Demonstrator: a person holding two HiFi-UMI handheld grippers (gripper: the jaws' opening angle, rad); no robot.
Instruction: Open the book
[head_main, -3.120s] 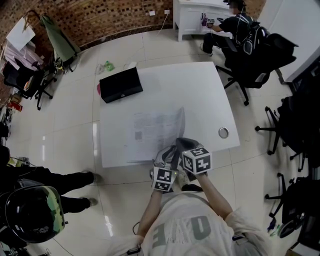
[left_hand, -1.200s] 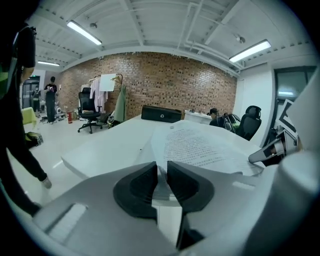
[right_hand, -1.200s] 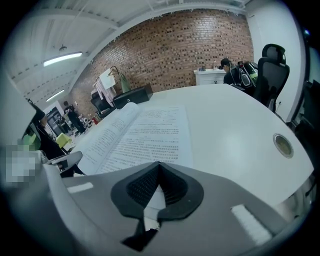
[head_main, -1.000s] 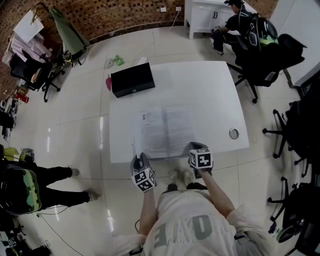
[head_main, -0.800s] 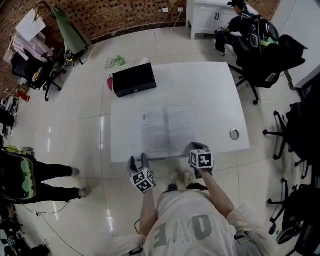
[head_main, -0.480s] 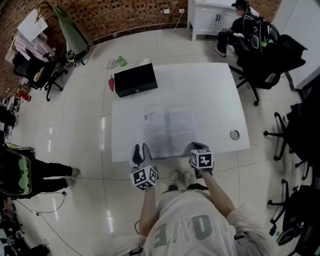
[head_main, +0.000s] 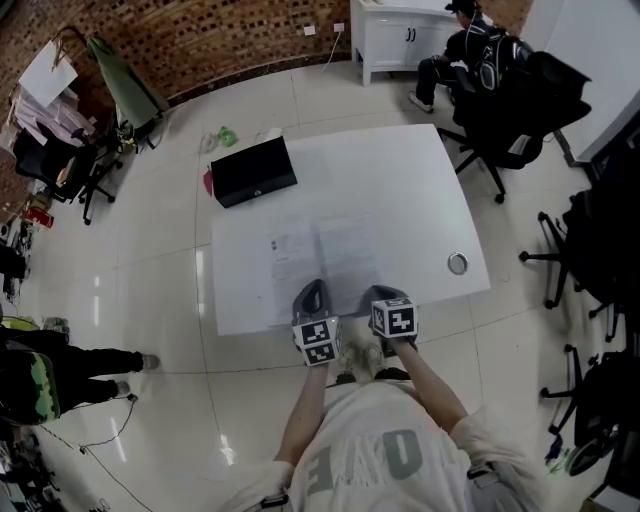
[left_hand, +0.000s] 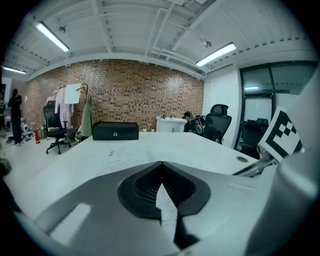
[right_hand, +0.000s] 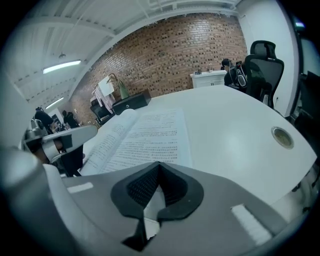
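judged done or nearly so: book (head_main: 322, 258) lying open and flat on the white table (head_main: 410, 170), close to the front edge, two printed pages facing up, just ahead of both grippers. left gripper (head_main: 312, 292) at the book's near edge, jaws just closed together, nothing between them. right gripper (head_main: 377, 294) beside it at the near right corner, likewise pinched to nothing, empty; touching the paper or not, unclear.

to finish well: keep both claws off the pages, avoid dragging a closed tip across the print, and watch the gutter for any leaf lifting back. if needed, press lightly beside the gutter with a closed tip, never at the loose outer edge. no fresh grip called for short of a leaf springing up.

count: one book, two pages showing, two grippers, one table, one black case (head_main: 253, 170) at the far left corner, well apart from the book, and one round metal grommet (head_main: 457, 263) in the tabletop at the right.
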